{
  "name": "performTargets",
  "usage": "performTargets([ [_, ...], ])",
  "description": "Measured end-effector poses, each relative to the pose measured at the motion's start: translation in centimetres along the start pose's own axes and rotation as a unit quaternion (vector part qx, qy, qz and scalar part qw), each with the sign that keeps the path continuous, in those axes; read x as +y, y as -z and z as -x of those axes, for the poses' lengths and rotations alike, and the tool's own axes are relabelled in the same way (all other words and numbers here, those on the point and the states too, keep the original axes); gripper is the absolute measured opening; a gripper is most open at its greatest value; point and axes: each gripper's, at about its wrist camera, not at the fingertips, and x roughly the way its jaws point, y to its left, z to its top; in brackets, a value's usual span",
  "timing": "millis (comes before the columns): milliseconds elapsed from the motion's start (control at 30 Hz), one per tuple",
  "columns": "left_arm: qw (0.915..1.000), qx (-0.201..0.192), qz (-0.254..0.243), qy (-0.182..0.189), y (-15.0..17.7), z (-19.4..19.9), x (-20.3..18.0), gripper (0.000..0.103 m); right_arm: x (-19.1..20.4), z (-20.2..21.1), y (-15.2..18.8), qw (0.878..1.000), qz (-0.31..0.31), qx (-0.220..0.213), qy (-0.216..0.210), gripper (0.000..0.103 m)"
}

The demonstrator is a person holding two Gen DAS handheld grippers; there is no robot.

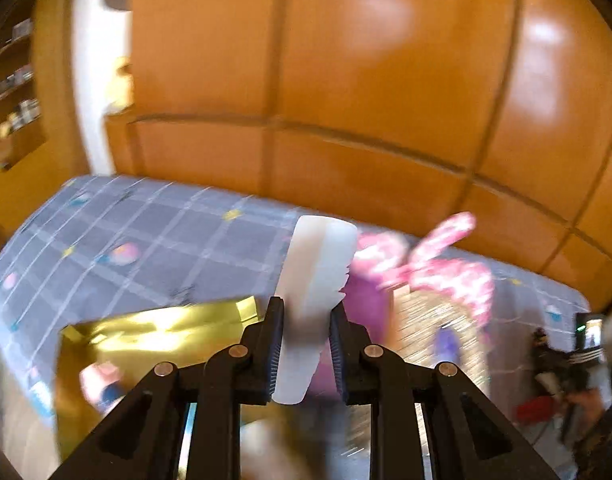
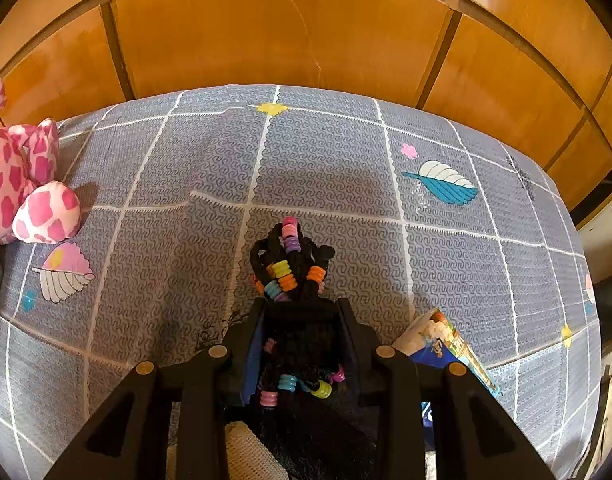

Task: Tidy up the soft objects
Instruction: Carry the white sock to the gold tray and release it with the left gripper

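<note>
My left gripper [image 1: 306, 312] is shut on a white soft oblong piece [image 1: 316, 276] that sticks up between its fingers, above the grey checked bed cover [image 1: 146, 240]. A pink-and-white spotted plush toy [image 1: 438, 268] lies just right of it; it also shows at the left edge of the right wrist view [image 2: 22, 188]. My right gripper [image 2: 302, 304] is shut on a black braided bundle with coloured beads [image 2: 294, 264], held low over the cover [image 2: 446, 264]. A shiny gold box [image 1: 146, 344] sits below left of my left gripper.
A wooden panelled wall [image 2: 286, 32] runs behind the bed. A blue printed carton [image 2: 446, 348] lies by my right gripper. A woven basket-like surface [image 1: 426, 328] lies under the plush. A cream knitted piece [image 2: 250, 456] shows below my right gripper. Shelves [image 1: 14, 92] stand far left.
</note>
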Motion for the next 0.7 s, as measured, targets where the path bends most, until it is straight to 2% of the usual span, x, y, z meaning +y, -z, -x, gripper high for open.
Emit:
performTargets([
  [200,0.9958,0.032,0.063,-0.059,5.9,2.2,8.9,0.022,0.8,0.1,0.5,1.000,0.011,-0.006,0.009,0.033],
  [400,0.9876,0.043,0.109,-0.104,10.0,3.0,13.7,0.022,1.8,0.2,1.1,0.999,0.027,-0.014,0.025,0.033],
  [533,0.9842,0.047,0.126,-0.114,11.5,3.0,14.9,0.024,2.4,0.5,1.6,0.998,0.036,-0.019,0.037,0.033],
  [567,0.9836,0.050,0.123,-0.122,11.9,2.7,15.1,0.031,2.5,0.5,1.6,0.998,0.037,-0.020,0.039,0.033],
  [600,0.9828,0.053,0.121,-0.129,12.2,2.6,15.1,0.047,2.6,0.6,1.7,0.998,0.037,-0.021,0.041,0.033],
  [667,0.9814,0.050,0.129,-0.133,12.7,2.6,15.0,0.070,2.5,0.7,1.7,0.998,0.038,-0.023,0.043,0.033],
  [700,0.9813,0.046,0.133,-0.131,12.9,2.7,15.0,0.070,2.5,0.7,1.7,0.998,0.038,-0.023,0.044,0.033],
])
